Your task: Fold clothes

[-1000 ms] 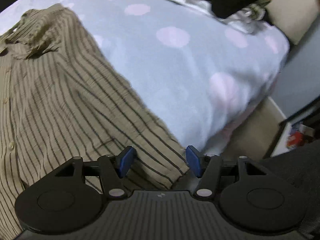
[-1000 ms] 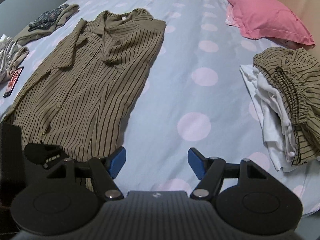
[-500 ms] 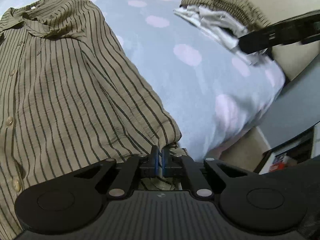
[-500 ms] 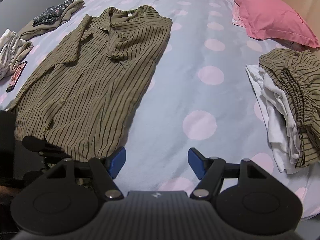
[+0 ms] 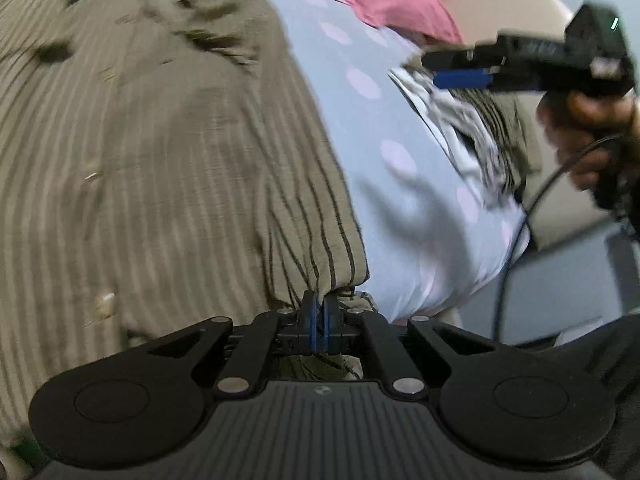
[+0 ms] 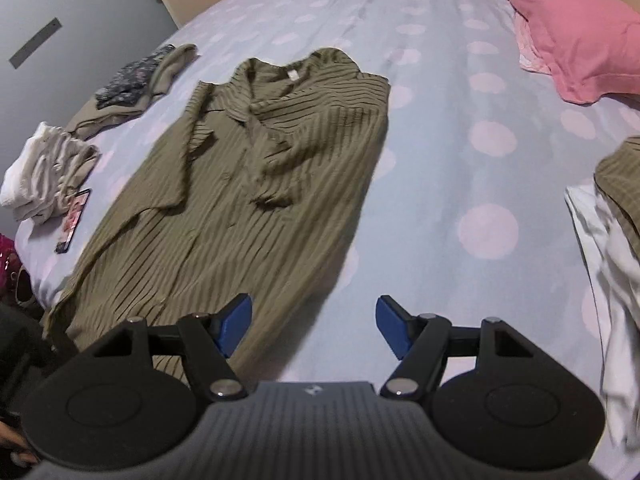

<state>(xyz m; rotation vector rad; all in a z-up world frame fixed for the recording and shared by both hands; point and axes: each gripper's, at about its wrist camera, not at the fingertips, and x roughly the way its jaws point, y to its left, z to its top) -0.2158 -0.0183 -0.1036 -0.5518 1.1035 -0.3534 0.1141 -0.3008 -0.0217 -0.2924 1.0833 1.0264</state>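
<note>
We clenched left gripper jaws on the striped shirt hem corner, lifting it; right gripper jaws stayed released beside shirt, fold starting.

- Bedsheet, pale blue with pink polka dots, spread over the whole bed.
- Pillow, pink fabric, at the far right corner of the sheet.
- Smartphone, dark-framed with lit screen, flat near the left edge.
- Wall, grey, bearing a dark rectangular strip, beyond the bed.
</note>
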